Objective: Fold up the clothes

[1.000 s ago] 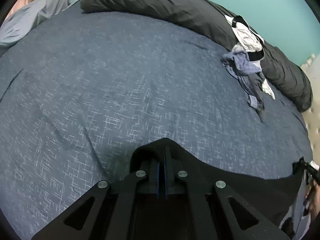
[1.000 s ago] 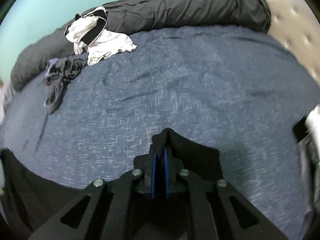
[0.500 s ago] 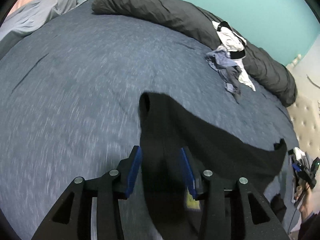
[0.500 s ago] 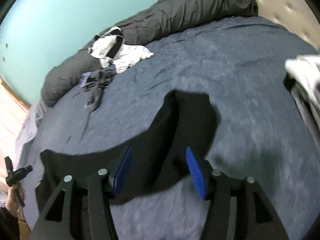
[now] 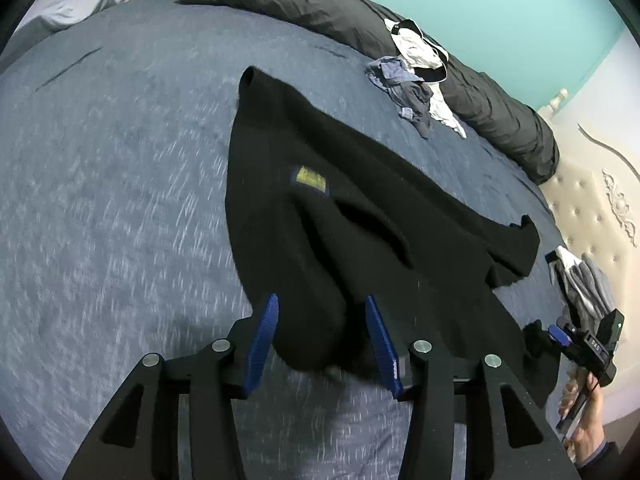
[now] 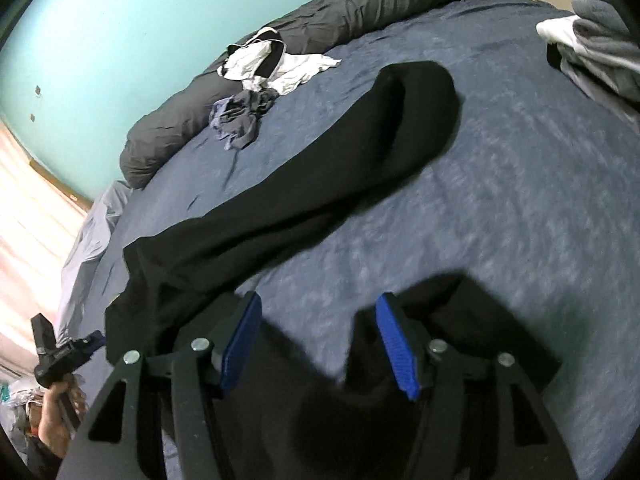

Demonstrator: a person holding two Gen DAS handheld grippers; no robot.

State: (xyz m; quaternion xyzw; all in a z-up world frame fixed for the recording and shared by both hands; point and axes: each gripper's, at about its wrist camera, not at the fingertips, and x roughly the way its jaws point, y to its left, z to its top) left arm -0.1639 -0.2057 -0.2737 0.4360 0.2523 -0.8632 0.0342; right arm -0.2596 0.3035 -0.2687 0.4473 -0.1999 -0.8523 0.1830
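Note:
A black garment (image 5: pixel 320 184) with a yellow label (image 5: pixel 308 178) lies spread on the blue bedcover (image 5: pixel 120 200). My left gripper (image 5: pixel 321 300) hovers over its near end, jaws opening. A hump of the black cloth sits between the blue pads (image 5: pixel 264 332), which do not press it. In the right wrist view the same garment (image 6: pixel 360 140) stretches away as a long dark band. My right gripper (image 6: pixel 319 298) is open above the bedcover (image 6: pixel 500 200), with black cloth below its fingers and nothing gripped. Each view also shows the other gripper (image 5: pixel 584 344) (image 6: pixel 60 352) in a hand at its edge.
A white and black garment (image 5: pixel 416 46) and a crumpled blue-grey one (image 5: pixel 404 92) lie by a rolled dark grey duvet (image 5: pixel 320 4) at the far side. A stack of grey and white clothes (image 6: pixel 592 52) sits near the tufted headboard (image 5: pixel 600 208).
Both grippers were shut on the black garment's edge a second ago. They have opened, let it go and drawn back, and the garment now lies spread on the bed.

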